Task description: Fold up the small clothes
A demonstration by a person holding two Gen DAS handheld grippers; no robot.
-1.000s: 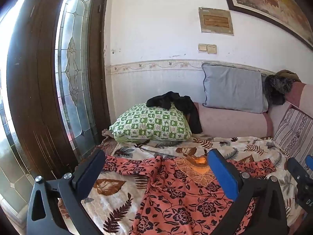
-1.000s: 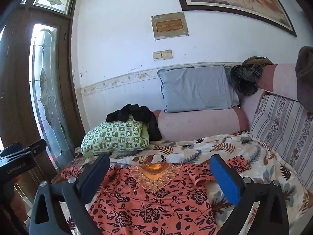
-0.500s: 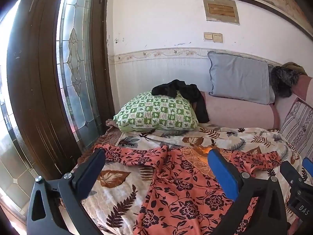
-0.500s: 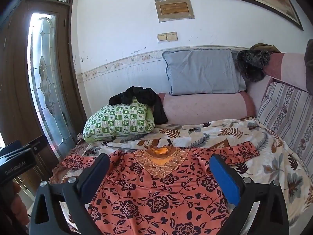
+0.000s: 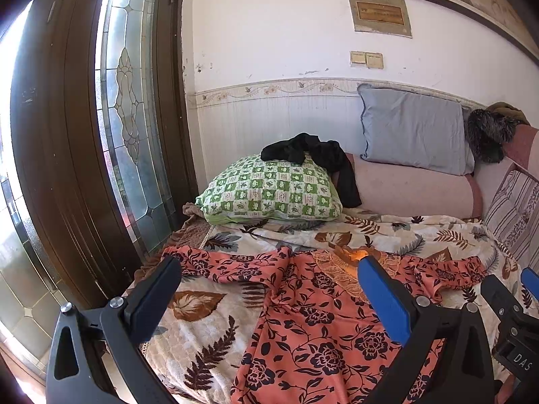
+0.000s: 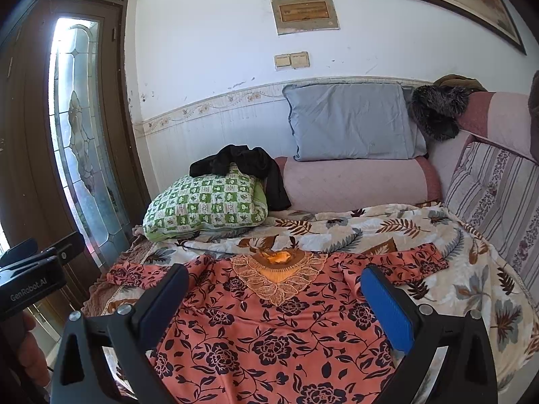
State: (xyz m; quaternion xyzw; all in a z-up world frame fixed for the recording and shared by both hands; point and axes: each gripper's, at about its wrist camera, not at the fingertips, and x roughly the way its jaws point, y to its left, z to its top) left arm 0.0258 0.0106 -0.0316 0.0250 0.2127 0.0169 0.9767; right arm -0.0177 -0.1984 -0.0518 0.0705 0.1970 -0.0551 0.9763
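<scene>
An orange garment with a dark flower print (image 5: 313, 323) lies spread flat on the bed, neck with a lace yoke (image 6: 279, 279) away from me and both sleeves out to the sides. My left gripper (image 5: 269, 269) is open and empty, held above the garment's left half. My right gripper (image 6: 273, 279) is open and empty, held above the chest of the garment (image 6: 269, 336). The right gripper's side shows at the right edge of the left wrist view (image 5: 512, 323).
The bed has a cream leaf-print blanket (image 6: 471, 289). A green checked pillow (image 5: 269, 192) with a black cloth (image 5: 316, 155) on it lies behind the garment, beside a pink bolster (image 6: 357, 181) and a grey pillow (image 6: 350, 121). A dark wooden door with leaded glass (image 5: 101, 134) stands left.
Both grippers have risen and drawn back a little, so more of the garment and its sleeves shows. The garment has not moved. Both stay open.
</scene>
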